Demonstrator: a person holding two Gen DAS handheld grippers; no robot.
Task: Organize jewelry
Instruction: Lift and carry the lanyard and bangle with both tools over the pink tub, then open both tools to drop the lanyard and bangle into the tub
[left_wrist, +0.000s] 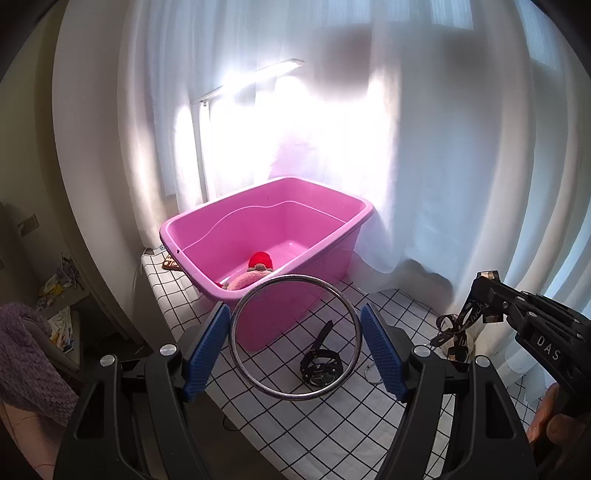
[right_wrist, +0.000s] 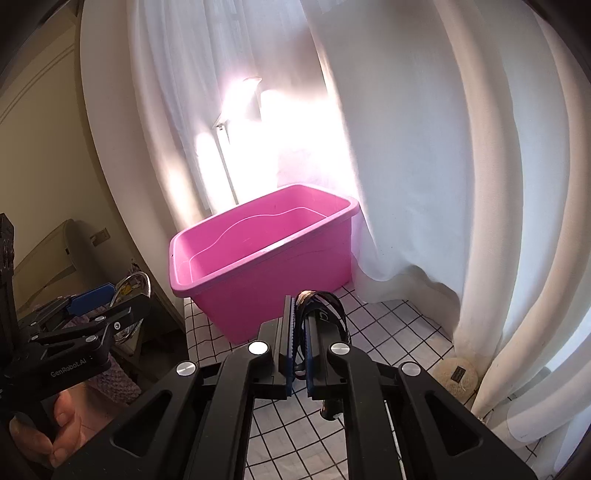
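Observation:
My left gripper (left_wrist: 295, 339) holds a large silver metal ring (left_wrist: 236, 325) between its blue pads (left_wrist: 207, 350), raised above the table in front of the pink bin (left_wrist: 354, 210). A black watch (left_wrist: 319, 363) lies on the checked tablecloth below the ring. My right gripper (right_wrist: 301, 332) is shut on a black printed strap (right_wrist: 325, 306); in the left wrist view the strap (left_wrist: 458, 325) hangs from it at the right. The left gripper with the ring (right_wrist: 135, 284) shows at the left of the right wrist view. The pink bin (right_wrist: 258, 254) stands ahead.
A red and pink plush item (left_wrist: 255, 271) lies in the bin. White curtains (right_wrist: 443, 184) hang behind and to the right. A round beige pad (right_wrist: 456, 374) lies by the curtain. The checked table's left edge (left_wrist: 159, 295) drops to a cluttered shelf.

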